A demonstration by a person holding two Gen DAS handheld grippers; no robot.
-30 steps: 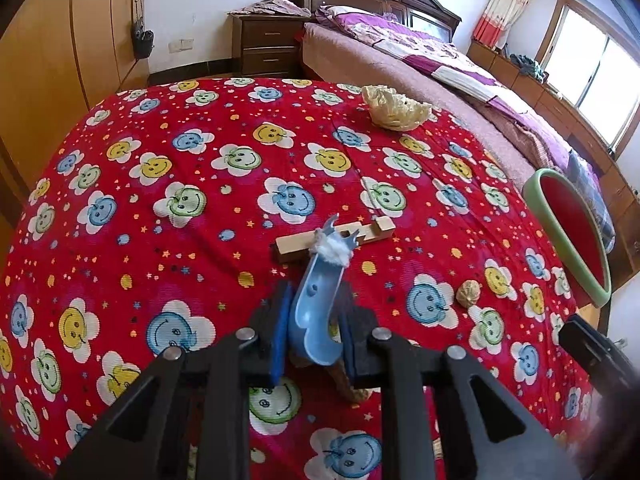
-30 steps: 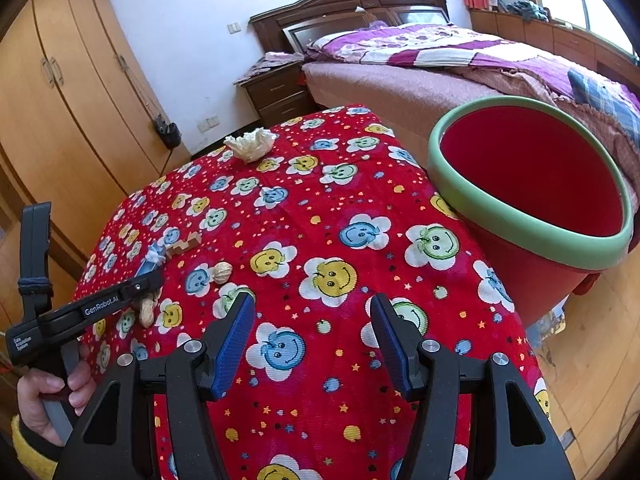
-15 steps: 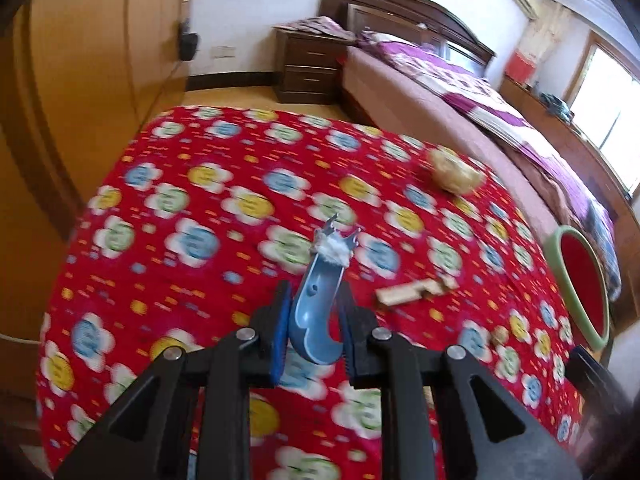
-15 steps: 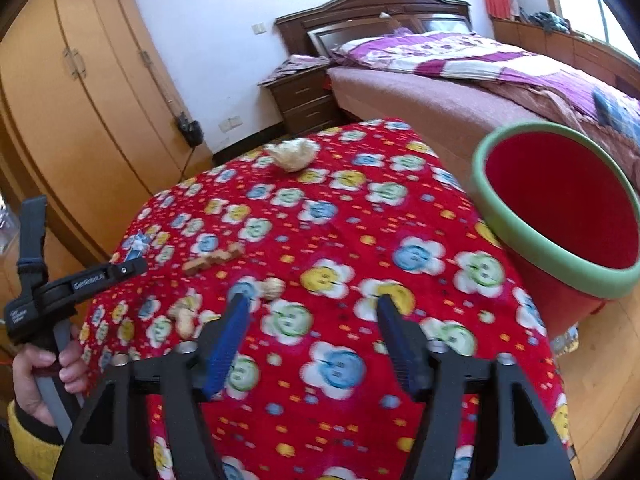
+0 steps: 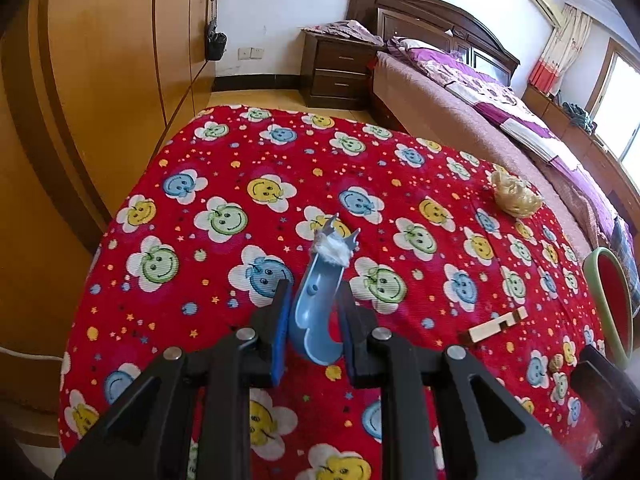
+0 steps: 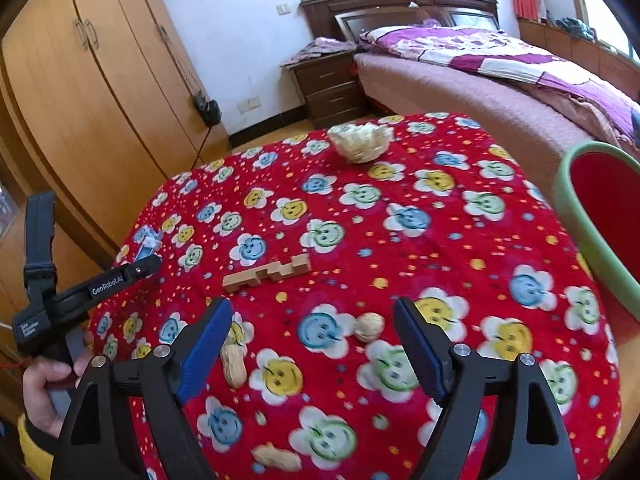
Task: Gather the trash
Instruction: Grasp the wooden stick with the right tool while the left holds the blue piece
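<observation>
trash mostly still out on the smiley tablecloth [image 6: 400, 240]. left gripper [image 5: 316, 316] clamped on a blue plastic scoop-like piece [image 5: 316, 308] with a white wad [image 5: 332, 250] at its tip, held above the cloth, not yet binned. right gripper [image 6: 312, 344] jaws apart, empty, hovering over a nut shell [image 6: 369, 327]. peanut [image 6: 234, 364] at its 9 o'clock, wooden block [image 6: 267, 273] at 12, crumpled wrapper [image 6: 360, 142] far 12. red bin [image 6: 568, 200] at 3 o'clock; no trash visible in the part of it that shows. judging early stage.
</observation>
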